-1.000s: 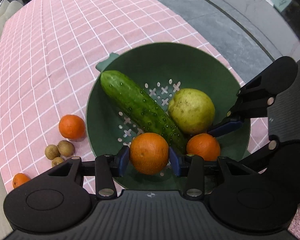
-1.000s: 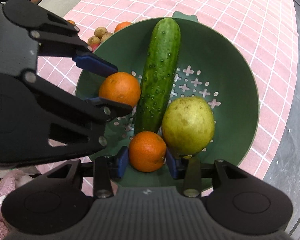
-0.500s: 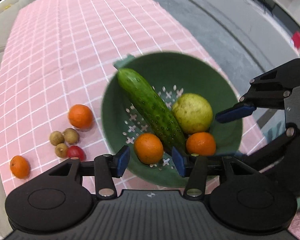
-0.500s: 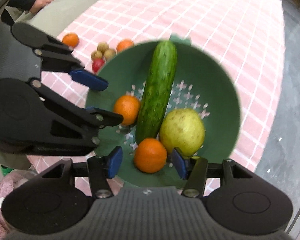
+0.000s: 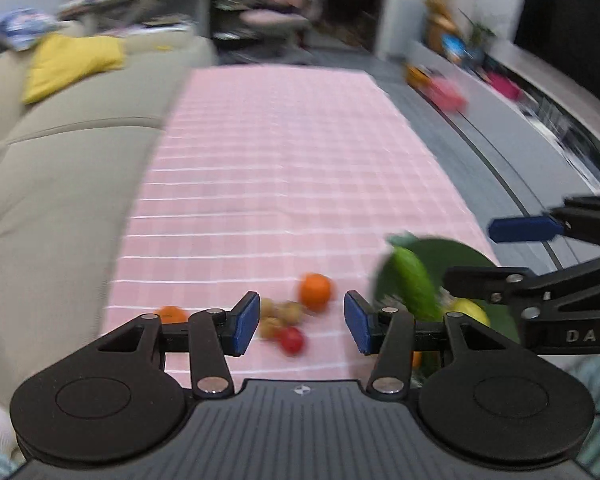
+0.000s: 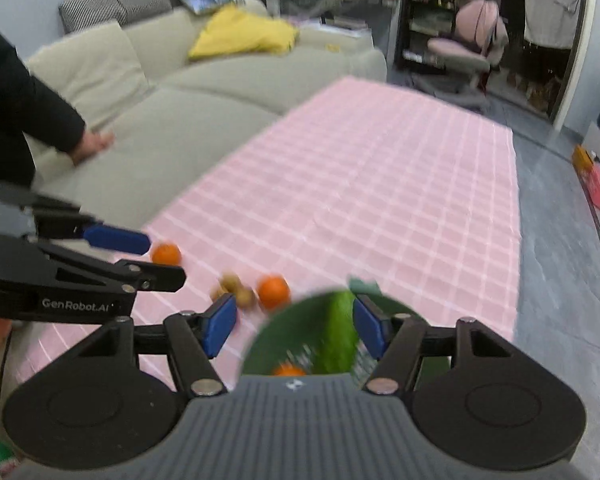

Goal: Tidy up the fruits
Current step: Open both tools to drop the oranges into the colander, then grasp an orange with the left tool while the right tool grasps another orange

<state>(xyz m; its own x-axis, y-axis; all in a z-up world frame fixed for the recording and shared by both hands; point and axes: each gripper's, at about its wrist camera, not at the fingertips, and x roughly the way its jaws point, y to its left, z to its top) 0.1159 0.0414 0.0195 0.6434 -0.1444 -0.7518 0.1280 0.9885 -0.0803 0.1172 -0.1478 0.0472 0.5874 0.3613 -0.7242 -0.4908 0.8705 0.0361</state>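
left claw (image 5: 299, 322): sitting released, blue pads apart, nothing between them, just pink cloth showing through the gap
right claw (image 6: 294, 327): jaws are opening right now, nothing gripped; the green bowl is showing past the gap but the pads aren't touching it
green bowl (image 6: 284, 334): lying just ahead of the right claw and low in its view, off to the right of the left claw; the near rim is getting cut off by the claw body
cucumber (image 6: 340, 332): resting in the bowl, tip poking up toward the far rim, looking like it's right by the right claw's right-hand pad
pear (image 5: 470, 312): in the bowl too, mostly hidden behind the claw arms
orange in bowl (image 6: 288, 370): peeking out at the bottom edge of the bowl
loose orange (image 5: 316, 290): sitting on the cloth just beyond the left claw's gap
small brown fruits (image 5: 286, 312): clumping together with a red fruit (image 5: 291, 340), right ahead between the left pads
second loose orange (image 5: 172, 314): hanging near the cloth's left edge, behind the left claw's left arm
counter (image 5: 284, 168): pink checked cloth stretching way out ahead of both claws, lots of room there
edges: sofa (image 5: 60, 184) running along the cloth's left edge, grey floor along the right
hand (image 6: 90, 146): a person's hand is resting on the sofa, well left of the right claw
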